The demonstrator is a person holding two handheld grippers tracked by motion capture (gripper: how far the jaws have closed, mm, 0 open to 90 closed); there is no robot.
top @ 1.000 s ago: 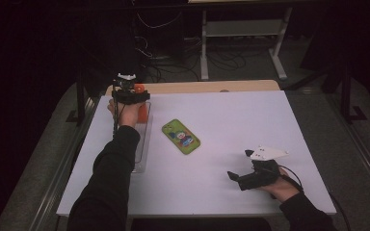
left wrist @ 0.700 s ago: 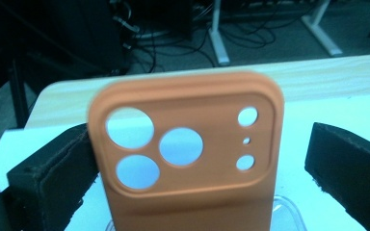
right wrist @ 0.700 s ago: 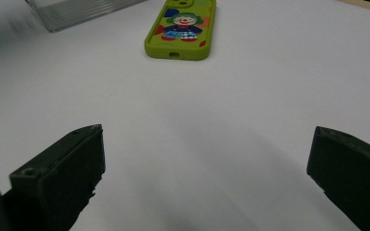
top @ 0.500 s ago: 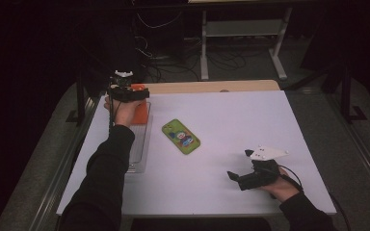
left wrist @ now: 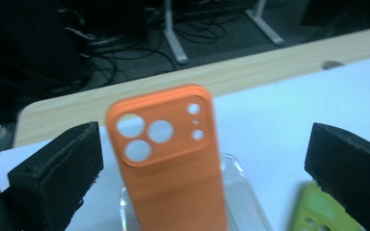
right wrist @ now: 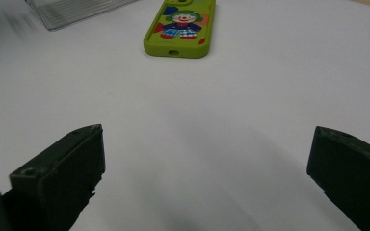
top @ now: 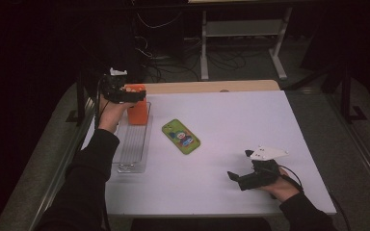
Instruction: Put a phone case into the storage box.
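An orange phone case (top: pixel 137 113) stands upright at the far end of a clear plastic rack (top: pixel 131 144) at the table's left. My left gripper (top: pixel 136 96) hovers at its top; its jaws have just been opening. In the left gripper view the orange case (left wrist: pixel 173 163) rises between the wide jaws of the left gripper (left wrist: pixel 204 144), and neither pad touches it. A green phone case with a clown picture (top: pixel 181 136) lies flat mid-table. My right gripper (top: pixel 240 163) rests open on the table at the near right, aimed at the green case (right wrist: pixel 180 26), nothing between its jaws.
The white table top (top: pixel 241 115) has a wooden strip along its far edge (top: pixel 212 86). Behind it are dark floor, cables and a white stand (top: pixel 241 29). The clear rack's corner (right wrist: pixel 72 9) lies far ahead of the right gripper.
The left gripper's jaws opened and let go of the orange case, which now stands in the rack. The left hand lifted and drew a little to the left. The right hand stayed put.
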